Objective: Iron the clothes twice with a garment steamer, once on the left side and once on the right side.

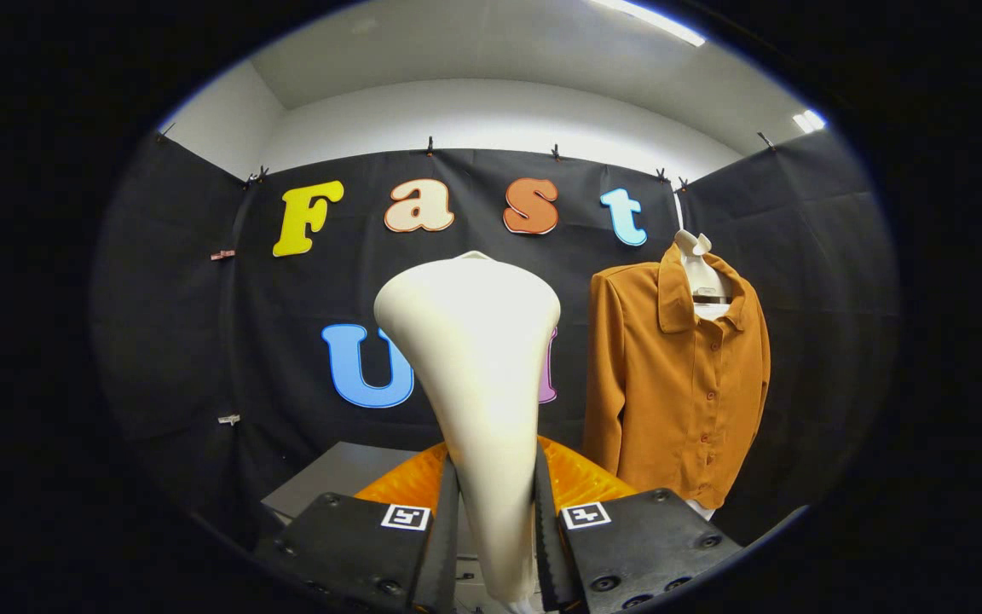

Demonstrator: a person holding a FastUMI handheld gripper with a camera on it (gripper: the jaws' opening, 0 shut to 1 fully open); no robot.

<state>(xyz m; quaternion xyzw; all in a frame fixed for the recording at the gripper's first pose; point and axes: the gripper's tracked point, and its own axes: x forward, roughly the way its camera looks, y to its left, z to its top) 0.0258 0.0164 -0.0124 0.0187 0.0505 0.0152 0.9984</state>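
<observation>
A: Which step is in hand?

B: The carry, I judge. The hand-held gripper (495,529) pinches the garment steamer (478,375) by its narrow handle, one finger pressed on each side, and the wide cream head stands upright above the fingers. The steamer is not at the cloth yet.

A: And the clothes?

B: A brown shirt (678,384) hangs on a hanger (700,264) against the booth wall, beyond the fingers and off to the right of the steamer, well apart from it. It is buttoned and faces this way.

A: So what does the next move call for?

B: Swinging the steamer over to the shirt, bringing the head close to one half of the front, then drawing it along that side. No pass looks begun, so both sides remain, as far as I can judge.

A: Count things for me.

B: One steamer, one shirt, one hanger, one gripper with two fingers. Just behind the fingers sits one orange ribbed thing (576,477), and a grey surface (337,477) lies to its left.
</observation>
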